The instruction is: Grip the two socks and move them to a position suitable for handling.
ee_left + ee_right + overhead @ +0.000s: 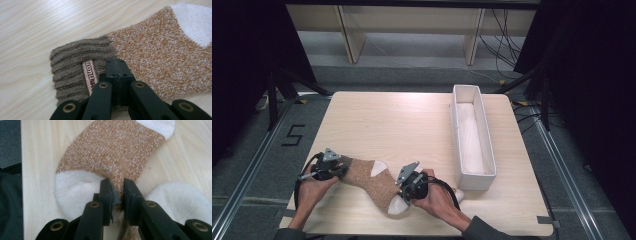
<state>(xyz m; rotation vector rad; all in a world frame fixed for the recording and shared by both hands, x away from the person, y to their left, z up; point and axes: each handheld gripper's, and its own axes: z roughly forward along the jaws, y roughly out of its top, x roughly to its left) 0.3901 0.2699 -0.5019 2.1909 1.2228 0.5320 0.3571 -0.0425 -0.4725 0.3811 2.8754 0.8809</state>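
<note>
1. Left gripper (pixel 343 167), black two-jaw tool with a grey three-cornered plate on top, held in the person's left hand (pixel 312 186) at the near-left part of the table. In the left gripper view its jaws are pressed together on the cuff end of the sock, fabric pinched between them.
2. Right gripper (pixel 404 196), same make, in the person's right hand (pixel 437 195), near the table's front edge at centre. In the right gripper view a narrow gap stands between the jaws, and a fold of sock fabric is pinched in it, right at the border of orange-brown knit and white toe.
3. Sock: a fuzzy orange-brown flecked knit sock (pixel 372 180) with a grey-brown ribbed cuff (pixel 72 67), white heel patch (pixel 193 21) and white toe (pixel 73 192). It lies flat on the table, stretched between the two grippers, cuff to the left, toe toward the front edge.
4. A small woven label (pixel 90 75) with dark red lettering sits on the cuff, just beside the left gripper's jaws.
5. A second white fuzzy piece of fabric (pixel 180 200) lies just beside the right gripper; what it is I cannot tell.
6. Table: pale wood-grain tabletop (pixel 402 125).
7. A long, narrow white open box (pixel 484 150) stands on the table's right side, well apart from the sock's cuff, near the right hand.
</note>
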